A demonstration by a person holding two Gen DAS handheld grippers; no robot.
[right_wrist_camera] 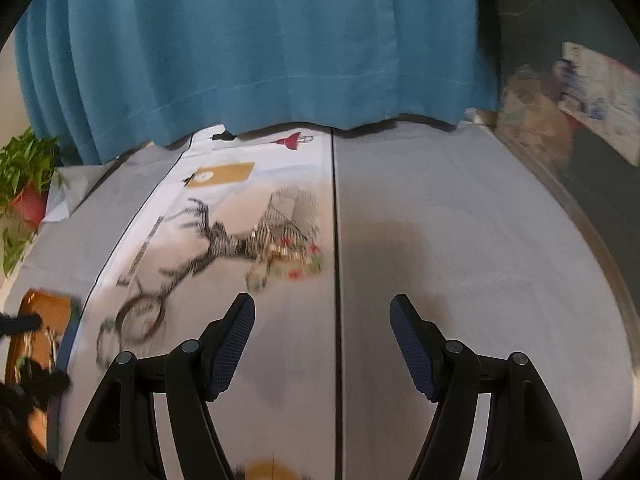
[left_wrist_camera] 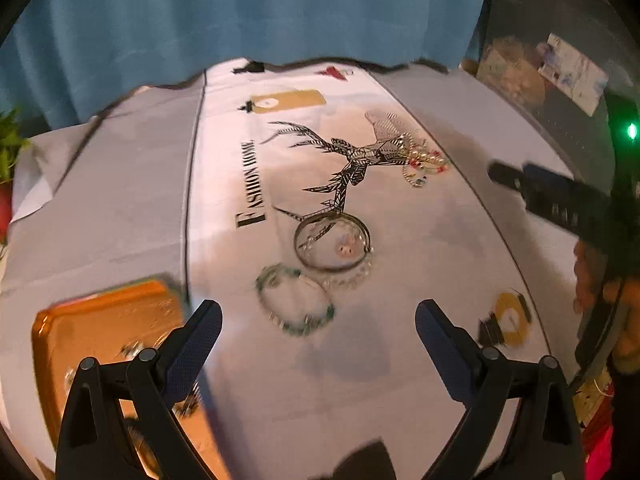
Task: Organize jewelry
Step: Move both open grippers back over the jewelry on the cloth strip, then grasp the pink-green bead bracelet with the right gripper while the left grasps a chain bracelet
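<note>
Mostly blurred: bracelets (left_wrist_camera: pixel 296 304), half-hidden orange tray (left_wrist_camera: pixel 100 320); both tongs (left_wrist_camera: pixel 318 320) (right_wrist_camera: pixel 322 332) apart, empty

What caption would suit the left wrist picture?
Open left tongs hover above a green beaded bracelet and metal bangle beside an orange tray.

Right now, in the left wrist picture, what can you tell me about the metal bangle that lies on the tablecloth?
The metal bangle is a plain, thin, round band, silver-grey and shiny as it looks. It lies flat on the white printed tablecloth, at the foot of the printed deer. A small pale bead or charm lies inside its ring. A clear beaded bracelet overlaps its near edge. The green beaded bracelet lies just in front, seemingly apart. Nothing holds it.
</note>
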